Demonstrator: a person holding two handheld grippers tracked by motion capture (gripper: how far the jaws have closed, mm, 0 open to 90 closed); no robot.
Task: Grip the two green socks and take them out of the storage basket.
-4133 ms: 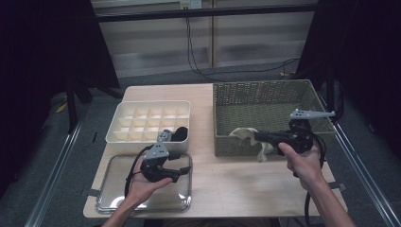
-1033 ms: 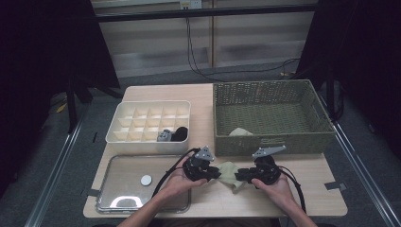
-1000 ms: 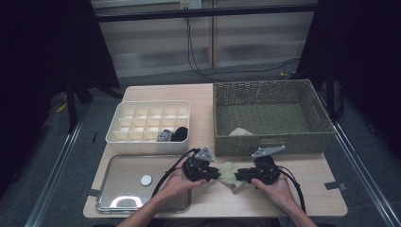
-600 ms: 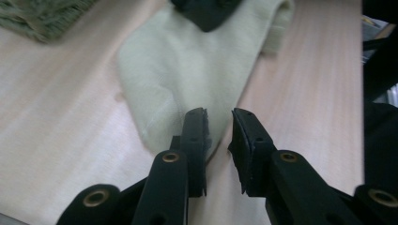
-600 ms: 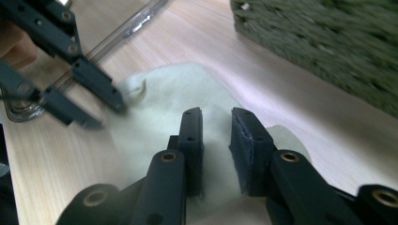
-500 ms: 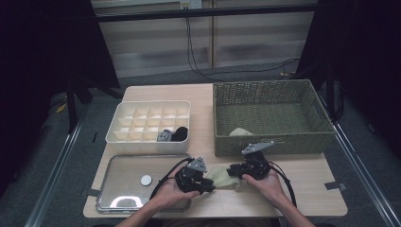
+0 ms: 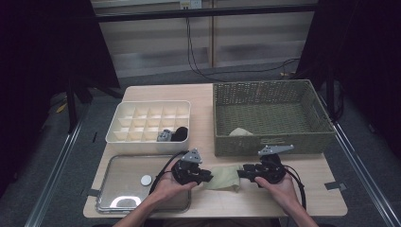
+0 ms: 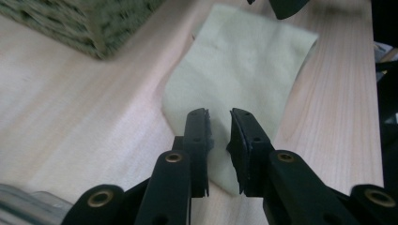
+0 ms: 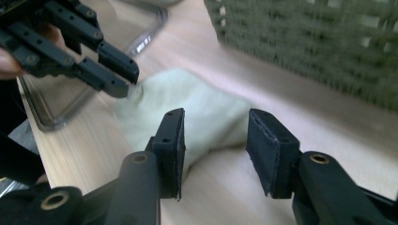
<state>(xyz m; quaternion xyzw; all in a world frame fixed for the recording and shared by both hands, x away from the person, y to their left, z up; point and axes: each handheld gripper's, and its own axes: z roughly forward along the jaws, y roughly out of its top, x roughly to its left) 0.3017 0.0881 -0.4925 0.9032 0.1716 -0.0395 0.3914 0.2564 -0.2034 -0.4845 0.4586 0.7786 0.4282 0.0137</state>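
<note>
Cloth [image 7: 223,177], pale yellow-green, flat on worktop [image 7: 265,203] near front edge, between the two grippers. Lies at 6 o'clock of basket [image 7: 269,143], just clear of its front wall.

Left gripper [image 7: 206,176] at cloth's 9 o'clock end. Jaws nearly together, a narrow gap showing in left gripper view; cloth edge [image 8: 220,154] lies in and under that gap, whether pinched cannot tell.

Right gripper [image 7: 240,173] at cloth's 3 o'clock end. Jaws have just been opening; now stand clearly apart, cloth [image 9: 197,112] seen between and beyond them, pads not pressing on it. Nothing held. Left gripper [image 9: 123,79] seen in right gripper view at 10 o'clock, tips at far edge of cloth.

Surroundings:
- Basket, woven green, at 12 to 1 o'clock of cloth; a second pale cloth piece [image 7: 241,132] inside near front wall.
- Organizer [image 7: 120,137], cream, gridded, at 10 to 11 o'clock; dark item [image 7: 179,134] and grey item [image 7: 164,135] in front-row compartments at its right end.
- Tray [image 7: 108,201], metal, at 9 o'clock, just behind left hand [image 7: 168,187]; small white disc [image 7: 146,179] on it.
- Basket front wall close behind both grippers; tray rim close to left hand. Right hand [image 7: 279,187] on bare worktop.
</note>
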